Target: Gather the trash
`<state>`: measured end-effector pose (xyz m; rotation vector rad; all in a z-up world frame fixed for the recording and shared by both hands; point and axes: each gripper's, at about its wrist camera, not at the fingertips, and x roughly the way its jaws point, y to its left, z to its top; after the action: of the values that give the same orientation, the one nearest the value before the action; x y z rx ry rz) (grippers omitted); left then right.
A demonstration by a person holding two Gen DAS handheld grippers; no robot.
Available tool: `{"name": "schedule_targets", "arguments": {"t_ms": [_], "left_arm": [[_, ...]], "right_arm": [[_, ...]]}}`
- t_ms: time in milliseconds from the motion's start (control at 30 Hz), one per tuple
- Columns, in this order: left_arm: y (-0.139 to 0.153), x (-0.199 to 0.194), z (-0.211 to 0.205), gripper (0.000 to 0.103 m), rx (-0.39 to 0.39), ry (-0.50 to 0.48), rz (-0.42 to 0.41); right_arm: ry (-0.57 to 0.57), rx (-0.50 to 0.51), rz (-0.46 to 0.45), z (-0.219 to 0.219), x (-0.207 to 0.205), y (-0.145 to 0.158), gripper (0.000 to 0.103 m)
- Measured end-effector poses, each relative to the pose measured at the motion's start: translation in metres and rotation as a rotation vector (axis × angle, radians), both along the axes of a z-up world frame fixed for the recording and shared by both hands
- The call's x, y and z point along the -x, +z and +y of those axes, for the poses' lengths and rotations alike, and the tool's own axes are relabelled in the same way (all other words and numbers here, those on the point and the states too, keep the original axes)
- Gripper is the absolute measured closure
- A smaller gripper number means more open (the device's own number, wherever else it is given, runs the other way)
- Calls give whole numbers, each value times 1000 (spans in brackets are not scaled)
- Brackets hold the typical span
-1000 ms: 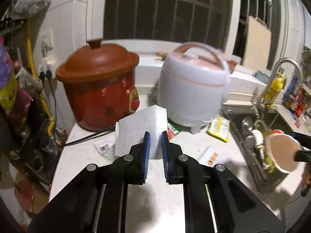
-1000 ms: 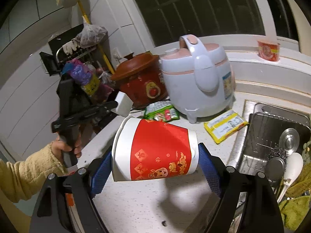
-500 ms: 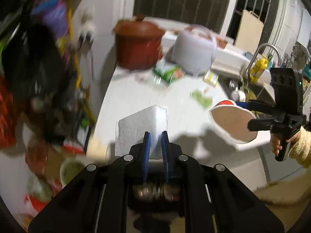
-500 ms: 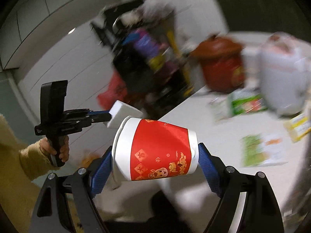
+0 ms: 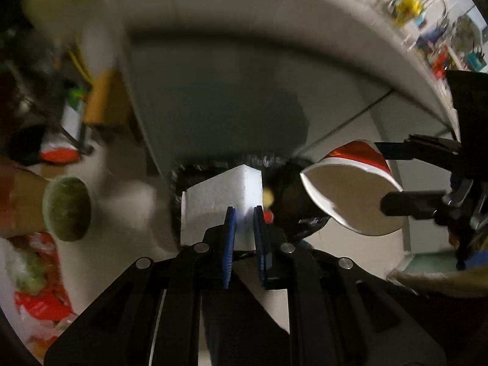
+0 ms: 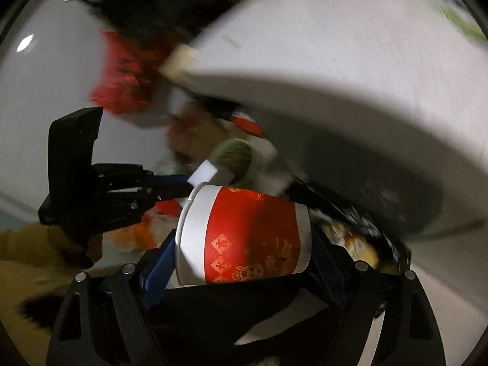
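Between your L tongs' blue pads sits a white foam block (image 5: 221, 195), pinched at its near edge. The left gripper (image 5: 243, 231) is clamped nearly closed on it, jaws w/ only a thin slice of foam between. Block looks like styrofoam: grainy, matte, square-cornered, one face lit brighter than the other. It hangs over a black-lined bin (image 5: 183, 177) below the counter edge; the liner rim is crinkled and glossy.

Your right gripper (image 6: 244, 241) grips a paper cup (image 6: 244, 235) sideways, jaws spread wide, blue pads pressed on its rim end and its base end. Cup is round, tapered, smooth paper: red band w/ gold printed figures and diamond motifs, white bands at both ends. From the L wrist view the same cup (image 5: 350, 195) shows its open mouth, pale tan inside, thin white rim, right gripper's fingers (image 5: 408, 204) on either side, just right of the foam block and near the bin's opening.

From the R wrist view the left gripper's body (image 6: 91, 189) shows at left, held by a hand (image 6: 76, 244) in a mustard-yellow sleeve (image 6: 24, 244).

Around: white counter slab (image 5: 274, 30) arcs overhead, smooth, heavily blurred. A green fuzzy-topped round item (image 5: 67, 209) sits left of the bin, beside red-and-white plastic bags (image 5: 39, 302). Bin contents partly visible from the R wrist view: something yellowish (image 6: 363, 247), too blurred to ID.
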<state>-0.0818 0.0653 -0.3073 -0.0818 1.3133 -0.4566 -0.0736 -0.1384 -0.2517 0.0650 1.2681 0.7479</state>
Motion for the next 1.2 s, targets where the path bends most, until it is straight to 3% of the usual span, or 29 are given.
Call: {"name": "schedule_targets", "arguments": {"t_ms": [133,200,267,300,333,467,633,733,833,933,1033,1100,1200], "left_arm": [[-85,-25,-25,90,-10,-21,75],[-122,-35,-34,88,-53,-18,101],[-160,-43,-40,72,-101,-21,145],[-170,-43,-42,45,-126,-18,158],[-181,-43,-41,28,-166,-10,164],[-194,-40,-39,19,-211,10,170],[-178,-32,-40,19,-223,-21,154],[-137,-22,-39,19,-211,-67,105],[-67,-5,-39,19,-184,-130,11],[9,10,-35,19,-164,-157,-63],[95,21,-34,15,-154,-145,-222],[149,22,-35,14,-169,-92,-372],[204,13,-40,14,-207,26,-513]], "right_arm": [[-119,130,31,-4,-7,-85,22],[-178,207,44,-9,-12,-135,21],[-218,255,72,-15,-14,-175,21],[-236,305,84,-18,-16,-196,19],[-246,334,92,-22,-17,-209,17],[-288,449,120,-27,-16,-253,11],[-300,473,145,-28,-10,-257,10],[-300,472,127,-27,-6,-234,10],[-311,428,73,-25,5,-181,10],[-321,372,-11,-24,16,-104,8],[-346,308,-143,-22,31,-5,6],[-374,277,-241,-26,38,52,6],[-453,252,-401,-38,41,124,6]]}}
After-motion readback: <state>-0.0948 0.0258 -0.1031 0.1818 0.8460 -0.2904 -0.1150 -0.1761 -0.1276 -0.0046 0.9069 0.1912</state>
